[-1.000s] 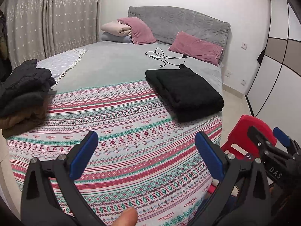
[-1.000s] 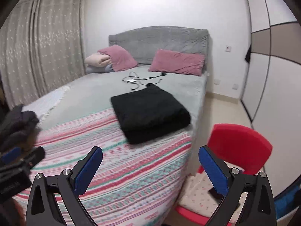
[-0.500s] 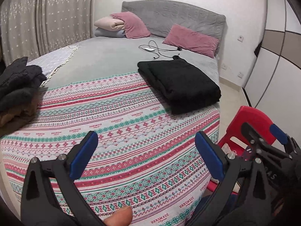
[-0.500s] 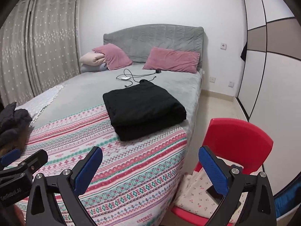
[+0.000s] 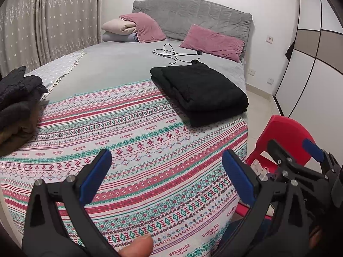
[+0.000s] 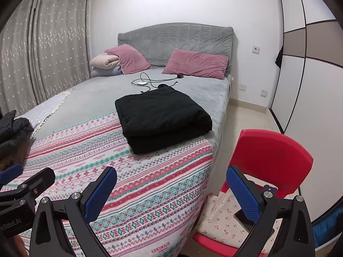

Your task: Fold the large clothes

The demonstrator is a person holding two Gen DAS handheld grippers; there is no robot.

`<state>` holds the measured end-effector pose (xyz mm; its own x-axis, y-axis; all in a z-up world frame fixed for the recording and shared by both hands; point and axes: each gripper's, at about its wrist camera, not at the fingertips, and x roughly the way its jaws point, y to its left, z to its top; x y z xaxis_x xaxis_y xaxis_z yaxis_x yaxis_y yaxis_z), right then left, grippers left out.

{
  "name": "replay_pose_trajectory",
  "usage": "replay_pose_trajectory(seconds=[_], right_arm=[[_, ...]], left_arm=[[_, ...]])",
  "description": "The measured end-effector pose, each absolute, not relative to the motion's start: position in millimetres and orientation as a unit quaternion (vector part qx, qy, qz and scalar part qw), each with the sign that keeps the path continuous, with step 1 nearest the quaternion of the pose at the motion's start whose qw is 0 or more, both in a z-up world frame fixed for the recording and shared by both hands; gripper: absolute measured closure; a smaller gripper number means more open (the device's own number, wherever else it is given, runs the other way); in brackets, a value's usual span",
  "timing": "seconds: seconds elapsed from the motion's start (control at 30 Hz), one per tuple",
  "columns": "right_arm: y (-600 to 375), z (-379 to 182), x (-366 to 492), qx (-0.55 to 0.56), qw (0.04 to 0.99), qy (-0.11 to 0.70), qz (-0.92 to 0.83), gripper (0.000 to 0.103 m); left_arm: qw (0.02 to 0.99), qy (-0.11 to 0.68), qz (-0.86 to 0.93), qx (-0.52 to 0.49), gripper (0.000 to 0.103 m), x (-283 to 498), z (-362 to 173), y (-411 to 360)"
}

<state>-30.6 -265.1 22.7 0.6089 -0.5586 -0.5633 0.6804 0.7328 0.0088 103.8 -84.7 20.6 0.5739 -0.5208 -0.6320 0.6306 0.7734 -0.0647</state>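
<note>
A folded black garment (image 5: pixel 199 93) lies on the right side of the bed, partly on the patterned striped blanket (image 5: pixel 133 150); it also shows in the right wrist view (image 6: pixel 160 117). A heap of dark and brown unfolded clothes (image 5: pixel 17 102) sits at the bed's left edge, also in the right wrist view (image 6: pixel 12 135). My left gripper (image 5: pixel 167 175) is open and empty, held over the near end of the blanket. My right gripper (image 6: pixel 171 192) is open and empty, near the bed's foot corner. Each gripper shows at the edge of the other's view.
A red plastic chair (image 6: pixel 272 162) with a floral cloth and a phone (image 6: pixel 253 222) on its seat stands right of the bed. Pink pillows (image 5: pixel 212 41), folded bedding (image 5: pixel 118 31) and a charger with cable (image 5: pixel 171 54) lie near the grey headboard. Curtains hang left, a wardrobe stands right.
Both grippers have drawn back from the bed and turned slightly, so the bed and black garment sit farther off. Both stay open and empty.
</note>
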Motion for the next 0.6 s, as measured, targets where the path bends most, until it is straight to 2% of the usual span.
replay_pose_trajectory(seconds=[0.6], right_arm=[[-266.3,20.7,-29.0,0.108,0.887,0.275,-0.353,0.000]], left_arm=[[0.881,0.332,-0.326,0.083,0.001,105.6,16.0,-86.7]])
